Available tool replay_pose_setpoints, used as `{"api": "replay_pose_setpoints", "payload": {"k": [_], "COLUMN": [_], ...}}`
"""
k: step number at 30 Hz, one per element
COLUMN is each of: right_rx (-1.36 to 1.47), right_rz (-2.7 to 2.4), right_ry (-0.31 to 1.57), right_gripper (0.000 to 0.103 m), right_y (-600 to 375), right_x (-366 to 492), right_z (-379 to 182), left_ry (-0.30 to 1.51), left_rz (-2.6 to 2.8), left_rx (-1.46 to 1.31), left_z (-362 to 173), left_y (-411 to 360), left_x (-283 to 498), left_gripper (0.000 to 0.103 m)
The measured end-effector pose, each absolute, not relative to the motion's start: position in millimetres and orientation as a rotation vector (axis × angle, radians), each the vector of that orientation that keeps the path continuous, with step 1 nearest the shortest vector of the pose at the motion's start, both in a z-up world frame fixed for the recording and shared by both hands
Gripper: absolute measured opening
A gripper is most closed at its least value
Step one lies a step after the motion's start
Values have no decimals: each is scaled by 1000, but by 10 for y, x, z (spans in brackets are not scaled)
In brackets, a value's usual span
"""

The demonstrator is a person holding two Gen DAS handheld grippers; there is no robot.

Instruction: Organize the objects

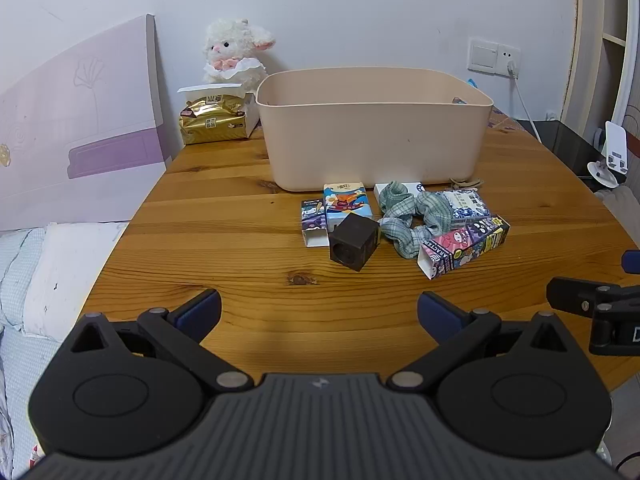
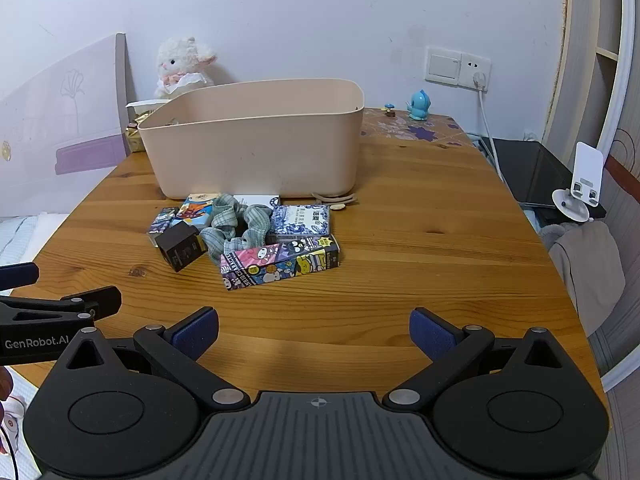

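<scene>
Left gripper: nearest the left wrist camera, jaws spread as wide as they go, nothing between the blue pads, bare wood beneath; tilted down toward the table.
Right gripper: same stance in its own view, jaws fully apart and holding nothing; its black side also shows at 3 o'clock in the left wrist view.
Table: wooden planks, a knot just ahead of the left gripper.
Clutter pile: at 12 o'clock from both grippers, well apart from them, just in front of the bin.
Dark cube: tilted on an edge at the near left of the pile, leaning on the small cartoon box.
Blue tissue pack: behind the cube, near the bin's front wall.
Green plaid scrunchie: middle of the pile, lying over a white flat box.
Blue-and-white packet: at 3 o'clock of the scrunchie, touching it.
Long cartoon box: nearest item on the pile's right, lying flat, open end toward 8 o'clock.
Beige bin: upright at 12 o'clock behind the pile; its inside is mostly hidden.
Plush lamb: at 11 o'clock against the wall, behind a gold tissue pack.
Blue figurine: far edge at 1 o'clock in the right wrist view.
</scene>
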State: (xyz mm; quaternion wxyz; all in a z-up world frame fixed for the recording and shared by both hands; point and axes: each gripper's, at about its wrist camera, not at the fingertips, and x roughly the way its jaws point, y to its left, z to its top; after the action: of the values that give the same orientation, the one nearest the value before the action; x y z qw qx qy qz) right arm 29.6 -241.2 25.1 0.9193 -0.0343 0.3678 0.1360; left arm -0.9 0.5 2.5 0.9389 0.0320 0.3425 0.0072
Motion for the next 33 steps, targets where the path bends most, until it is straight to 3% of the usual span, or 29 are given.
{"api": "replay_pose_setpoints", "payload": {"k": [33], "right_rx": [-91], "right_rz": [278], "right_ry": [750], "right_gripper": [103], "right_y": [-2395], "right_x": [324], "right_z": [235], "left_ry": [700], "left_rz": [16], "left_rx": [69], "left_z": [8], "left_y": [-12], "left_x": [5], "left_gripper": [103]}}
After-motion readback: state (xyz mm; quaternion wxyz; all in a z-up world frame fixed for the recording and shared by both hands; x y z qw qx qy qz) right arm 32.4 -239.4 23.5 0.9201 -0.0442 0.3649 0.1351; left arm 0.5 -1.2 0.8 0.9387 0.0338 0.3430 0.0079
